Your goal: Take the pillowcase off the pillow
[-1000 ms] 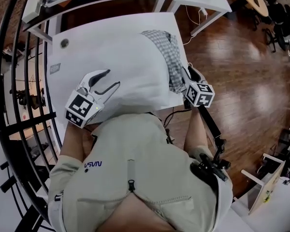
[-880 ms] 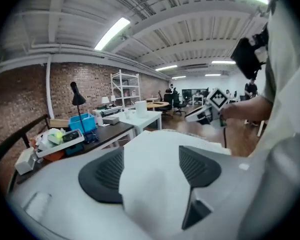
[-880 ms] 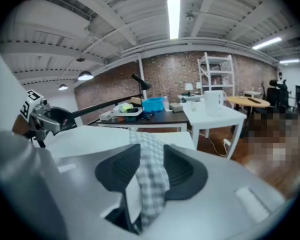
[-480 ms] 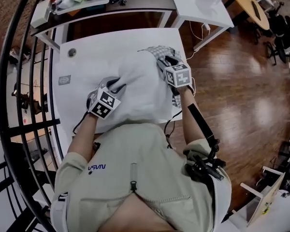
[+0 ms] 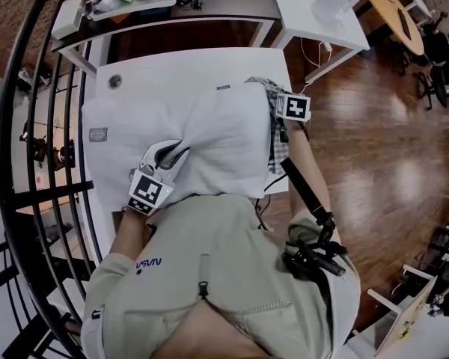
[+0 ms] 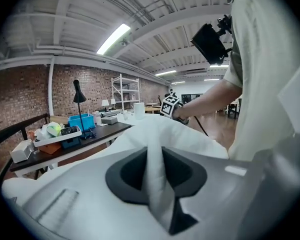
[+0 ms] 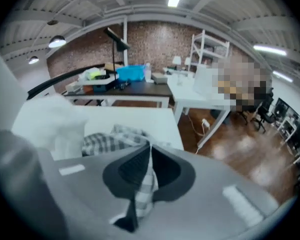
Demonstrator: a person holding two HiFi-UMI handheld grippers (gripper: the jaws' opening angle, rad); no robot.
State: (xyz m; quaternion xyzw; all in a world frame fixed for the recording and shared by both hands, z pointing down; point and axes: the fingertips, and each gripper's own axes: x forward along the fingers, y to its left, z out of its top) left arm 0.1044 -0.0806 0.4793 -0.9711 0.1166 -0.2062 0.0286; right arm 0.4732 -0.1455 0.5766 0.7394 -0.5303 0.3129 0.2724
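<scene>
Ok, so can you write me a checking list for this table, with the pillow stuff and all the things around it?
Surface: white table, with the pillow lying across it.
Job's things: white pillow lies flat; checked pillowcase is bunched at its right end.
Clutter: round disc and label on the table's left part.
Grippers: left hand-held gripper has just been closing and pinches a fold of the pillow; right hand-held gripper is shut on the pillowcase.
Cables: white cable on the floor beyond the table; dark cable at the near edge.
Surroundings: wooden floor, black railing on the left, dark desk behind.
</scene>
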